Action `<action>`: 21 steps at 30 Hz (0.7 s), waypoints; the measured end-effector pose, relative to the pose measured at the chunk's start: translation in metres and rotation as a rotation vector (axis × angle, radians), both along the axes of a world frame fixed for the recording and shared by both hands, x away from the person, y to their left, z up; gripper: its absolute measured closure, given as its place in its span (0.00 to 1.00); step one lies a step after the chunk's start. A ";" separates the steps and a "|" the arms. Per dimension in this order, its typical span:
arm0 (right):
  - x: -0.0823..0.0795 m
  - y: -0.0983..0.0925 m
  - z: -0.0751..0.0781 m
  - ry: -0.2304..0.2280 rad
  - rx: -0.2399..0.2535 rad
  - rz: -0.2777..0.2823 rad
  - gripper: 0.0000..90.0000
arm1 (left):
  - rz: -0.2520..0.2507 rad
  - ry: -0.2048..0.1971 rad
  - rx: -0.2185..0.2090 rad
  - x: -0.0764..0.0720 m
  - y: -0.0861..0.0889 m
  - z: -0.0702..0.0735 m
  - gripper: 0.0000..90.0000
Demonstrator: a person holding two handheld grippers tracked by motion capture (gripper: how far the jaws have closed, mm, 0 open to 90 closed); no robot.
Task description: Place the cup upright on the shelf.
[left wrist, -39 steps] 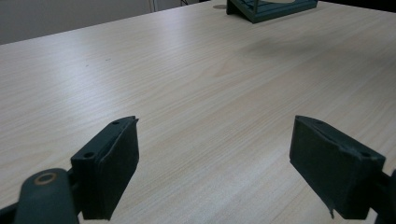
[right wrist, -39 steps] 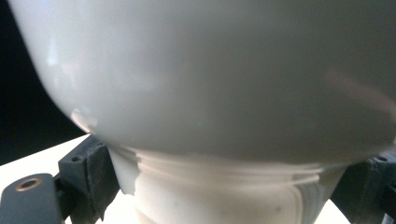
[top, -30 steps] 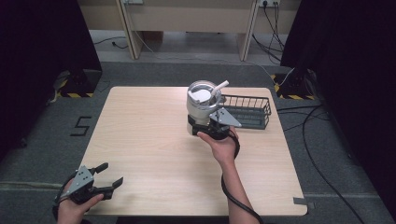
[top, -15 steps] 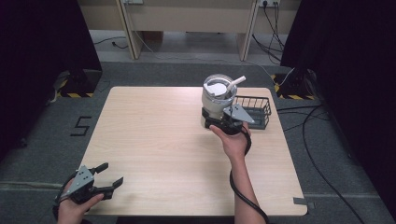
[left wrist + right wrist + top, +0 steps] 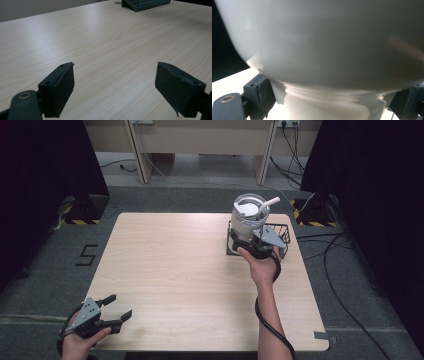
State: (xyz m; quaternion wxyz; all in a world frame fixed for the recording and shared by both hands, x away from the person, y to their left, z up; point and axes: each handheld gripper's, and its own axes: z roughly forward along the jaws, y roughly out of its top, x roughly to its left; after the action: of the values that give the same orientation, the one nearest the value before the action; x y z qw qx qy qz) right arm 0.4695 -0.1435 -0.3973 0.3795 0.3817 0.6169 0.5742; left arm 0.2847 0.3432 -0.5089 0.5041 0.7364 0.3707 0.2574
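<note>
The right tongs (image 5: 248, 241), clamped on the white cup (image 5: 248, 217), have carried it rightward over the wire basket (image 5: 284, 231) near the table's (image 5: 175, 270) far right corner; left tongs (image 5: 116, 309) rest apart

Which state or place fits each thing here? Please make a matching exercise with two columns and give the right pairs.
Things:
1. left hand-held gripper
2. right hand-held gripper
3. black wire basket
4. white round cup with a white straw

States or places:
A. far right part of the light wooden table
B. jaws open, nothing between them
C. held up over the basket's left end
D. closed on the cup's narrow base

Pairs: 1-B, 2-D, 3-A, 4-C
</note>
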 end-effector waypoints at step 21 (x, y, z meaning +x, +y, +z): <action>0.022 -0.032 0.012 0.001 -0.044 -0.095 0.13 | 0.001 0.003 0.000 0.000 0.000 0.000 0.17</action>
State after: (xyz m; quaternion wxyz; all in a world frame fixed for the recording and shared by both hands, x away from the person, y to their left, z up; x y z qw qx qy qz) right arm 0.4912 -0.1756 -0.3853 0.4142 0.4024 0.6107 0.5418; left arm 0.2849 0.3433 -0.5092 0.5033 0.7366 0.3719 0.2567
